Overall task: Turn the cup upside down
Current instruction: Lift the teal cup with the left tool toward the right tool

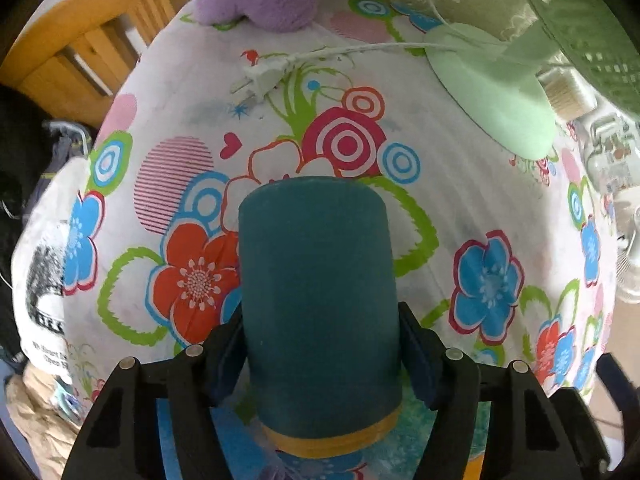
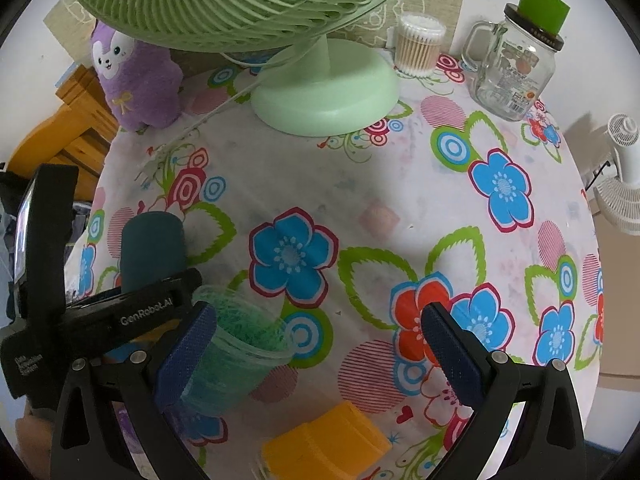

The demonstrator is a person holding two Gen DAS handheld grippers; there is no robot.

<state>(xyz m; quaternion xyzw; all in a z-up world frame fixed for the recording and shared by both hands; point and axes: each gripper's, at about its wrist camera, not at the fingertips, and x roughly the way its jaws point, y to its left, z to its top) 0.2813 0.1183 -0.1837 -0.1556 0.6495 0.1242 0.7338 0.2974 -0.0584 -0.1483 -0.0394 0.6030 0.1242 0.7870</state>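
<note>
A dark teal cup point(image 1: 318, 304) with a yellow band at its near end is gripped between the fingers of my left gripper point(image 1: 320, 360), held above the flowered tablecloth with its flat closed end pointing away from the camera. In the right wrist view the same cup point(image 2: 152, 248) sticks out past the left gripper's black body point(image 2: 120, 312) at the left. My right gripper point(image 2: 320, 352) is open and empty above the table, with its left finger point(image 2: 186, 354) in front of a translucent green cup.
A green desk fan point(image 2: 324, 92) stands at the back with its cord and plug point(image 1: 260, 78) on the cloth. A purple plush toy point(image 2: 132, 76), a cotton swab jar point(image 2: 418, 44) and a glass mug jar point(image 2: 516, 68) stand at the back. A translucent green cup point(image 2: 240, 356) and a yellow block point(image 2: 324, 444) lie near.
</note>
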